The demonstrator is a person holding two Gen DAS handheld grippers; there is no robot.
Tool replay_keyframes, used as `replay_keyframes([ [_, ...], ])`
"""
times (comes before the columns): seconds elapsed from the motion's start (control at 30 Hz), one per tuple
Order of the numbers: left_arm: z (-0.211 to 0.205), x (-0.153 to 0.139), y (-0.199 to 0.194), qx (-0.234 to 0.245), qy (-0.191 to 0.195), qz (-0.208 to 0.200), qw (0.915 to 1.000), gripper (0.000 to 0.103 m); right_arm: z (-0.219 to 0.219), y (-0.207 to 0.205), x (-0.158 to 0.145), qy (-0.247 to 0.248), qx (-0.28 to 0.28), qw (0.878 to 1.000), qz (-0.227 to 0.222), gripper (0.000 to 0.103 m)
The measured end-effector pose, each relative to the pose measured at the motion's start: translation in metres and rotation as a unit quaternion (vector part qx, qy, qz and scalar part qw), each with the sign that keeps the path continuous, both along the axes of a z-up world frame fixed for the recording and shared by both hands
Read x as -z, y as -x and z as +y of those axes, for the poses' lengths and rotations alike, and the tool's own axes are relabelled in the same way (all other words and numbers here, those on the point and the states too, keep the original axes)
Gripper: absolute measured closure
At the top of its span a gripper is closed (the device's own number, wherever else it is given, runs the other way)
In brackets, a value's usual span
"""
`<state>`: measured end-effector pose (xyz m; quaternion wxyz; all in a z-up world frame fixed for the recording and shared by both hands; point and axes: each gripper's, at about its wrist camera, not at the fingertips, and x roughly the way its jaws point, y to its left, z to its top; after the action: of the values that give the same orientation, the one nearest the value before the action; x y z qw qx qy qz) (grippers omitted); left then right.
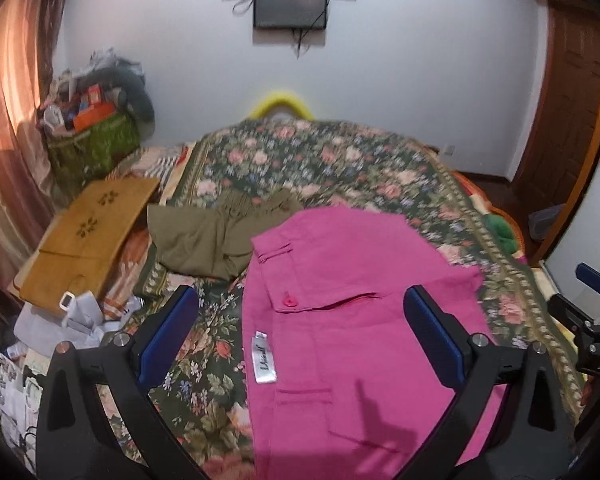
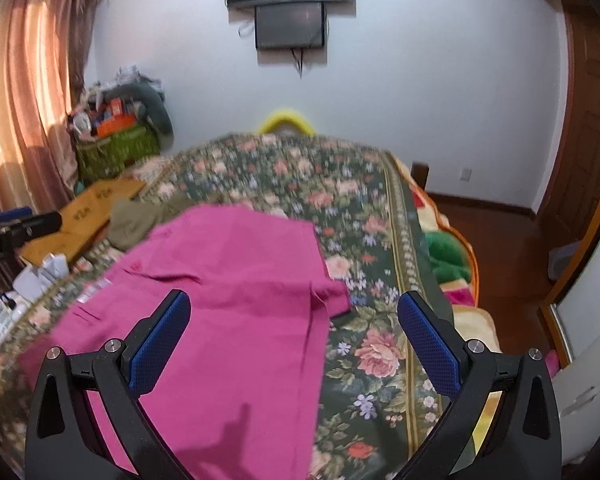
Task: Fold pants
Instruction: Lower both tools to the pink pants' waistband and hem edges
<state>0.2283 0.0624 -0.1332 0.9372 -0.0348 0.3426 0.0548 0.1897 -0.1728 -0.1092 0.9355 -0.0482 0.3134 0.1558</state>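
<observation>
Pink pants [image 1: 360,312] lie on the floral bedspread [image 1: 300,160], with a pocket button, a white label and the waist end toward me. They also show in the right wrist view [image 2: 228,300], with a folded edge at their right side. My left gripper [image 1: 300,320] is open and empty, hovering above the pants' left part. My right gripper [image 2: 294,320] is open and empty above the pants' right edge. The right gripper also shows at the far right of the left wrist view [image 1: 596,312].
Olive-green pants [image 1: 204,236] lie folded beyond the pink ones. A tan bag [image 1: 88,236], papers and a full green basket [image 1: 92,136] crowd the bed's left side. The bed's right edge [image 2: 456,264] drops to a wooden floor. A TV hangs on the far wall.
</observation>
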Motion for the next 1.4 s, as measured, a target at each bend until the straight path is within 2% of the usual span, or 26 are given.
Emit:
replay_keyframes([
  [0.2, 0.027, 0.045, -0.049, -0.011, 0.009, 0.067, 0.9976, 0.0, -0.009, -0.039, 0.028, -0.012, -0.007, 0.998, 0.059, 0.0],
  [0.33, 0.036, 0.068, -0.071, -0.012, -0.014, 0.102, 0.9946, 0.0, -0.007, -0.065, 0.046, -0.008, -0.009, 0.996, 0.092, 0.0],
  [0.4, 0.039, 0.081, -0.079, -0.009, -0.021, 0.125, 0.9919, 0.0, -0.004, -0.076, 0.054, -0.001, -0.016, 0.994, 0.108, 0.004],
  [0.57, 0.044, 0.108, -0.091, 0.036, 0.016, 0.186, 0.9818, 0.001, 0.0, -0.096, 0.068, 0.005, -0.035, 0.99, 0.133, 0.014],
  [0.7, 0.042, 0.12, -0.095, 0.059, 0.034, 0.214, 0.9744, 0.024, 0.004, -0.103, 0.074, 0.013, -0.053, 0.989, 0.137, 0.026],
  [0.83, 0.033, 0.126, -0.099, 0.078, 0.036, 0.23, 0.9695, 0.038, 0.01, -0.108, 0.075, 0.018, -0.074, 0.987, 0.14, 0.032],
  [0.9, 0.029, 0.126, -0.102, 0.088, 0.034, 0.234, 0.9676, 0.052, 0.012, -0.111, 0.075, 0.012, -0.083, 0.986, 0.144, 0.037],
  [0.97, 0.029, 0.125, -0.103, 0.097, 0.05, 0.238, 0.9652, 0.064, 0.014, -0.117, 0.077, 0.011, -0.087, 0.985, 0.149, 0.043],
  [1.03, 0.03, 0.124, -0.105, 0.097, 0.054, 0.238, 0.9648, 0.066, 0.017, -0.124, 0.081, 0.009, -0.09, 0.983, 0.161, 0.047],
  [1.27, 0.039, 0.128, -0.103, 0.099, 0.077, 0.252, 0.9597, 0.074, 0.017, -0.142, 0.098, -0.038, -0.088, 0.971, 0.219, 0.078],
  [1.3, 0.04, 0.13, -0.102, 0.098, 0.079, 0.251, 0.9597, 0.077, 0.018, -0.141, 0.099, -0.039, -0.088, 0.971, 0.221, 0.088],
  [1.4, 0.043, 0.13, -0.1, 0.099, 0.087, 0.242, 0.9612, 0.089, 0.021, -0.142, 0.103, -0.039, -0.091, 0.97, 0.222, 0.096],
])
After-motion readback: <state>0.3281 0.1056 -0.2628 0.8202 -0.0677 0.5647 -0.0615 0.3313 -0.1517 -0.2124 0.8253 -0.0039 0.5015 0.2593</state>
